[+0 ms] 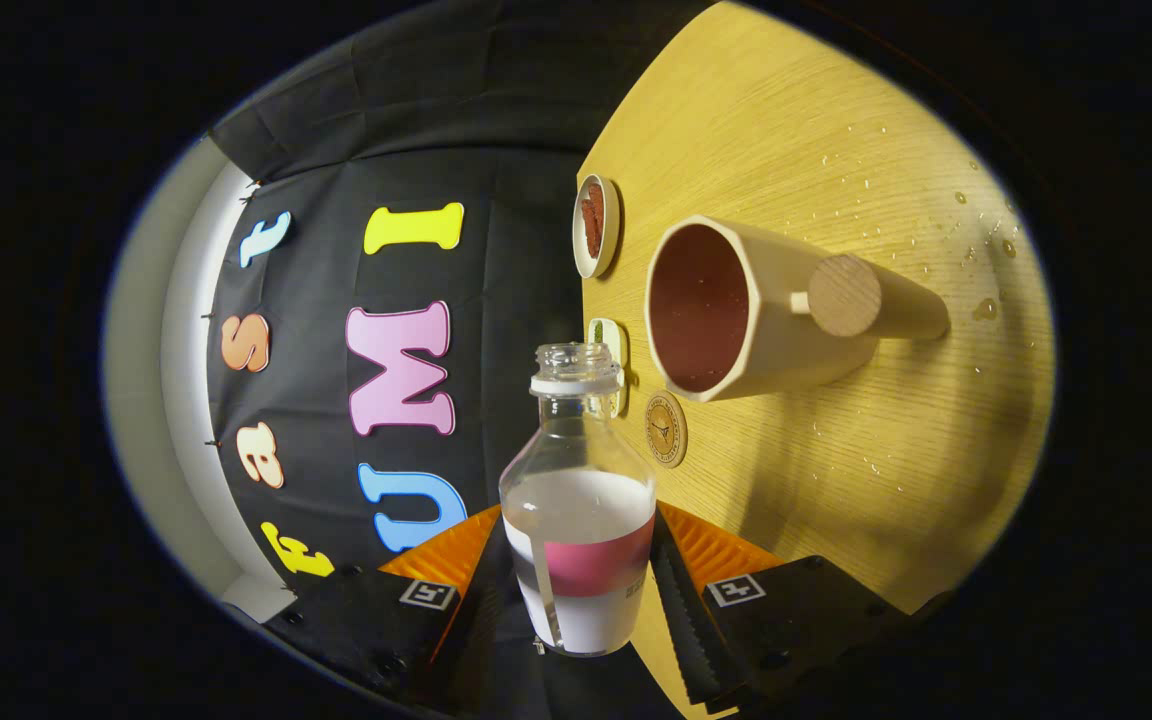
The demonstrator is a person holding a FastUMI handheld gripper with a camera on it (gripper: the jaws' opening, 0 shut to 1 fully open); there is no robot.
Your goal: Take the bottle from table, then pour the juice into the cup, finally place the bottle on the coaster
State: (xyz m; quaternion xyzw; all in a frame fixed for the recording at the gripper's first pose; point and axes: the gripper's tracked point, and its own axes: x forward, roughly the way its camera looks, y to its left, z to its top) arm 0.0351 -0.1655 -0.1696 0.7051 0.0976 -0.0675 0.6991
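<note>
Bottle [578, 500] between the fingers [681, 600]; cup [736, 310] beyond.

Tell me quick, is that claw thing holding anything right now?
Gripper: closed on the open juice bottle, one finger pressing each side, its neck tipped toward the beige cup.

One open bottle [577, 500], clamped between the tongs [576, 600]. One cup [736, 310] on the desk [836, 150], beyond the bottle. Beside the cup: one round coaster [666, 429] and two small dishes [596, 225], plus many scattered droplets [984, 309].
</note>
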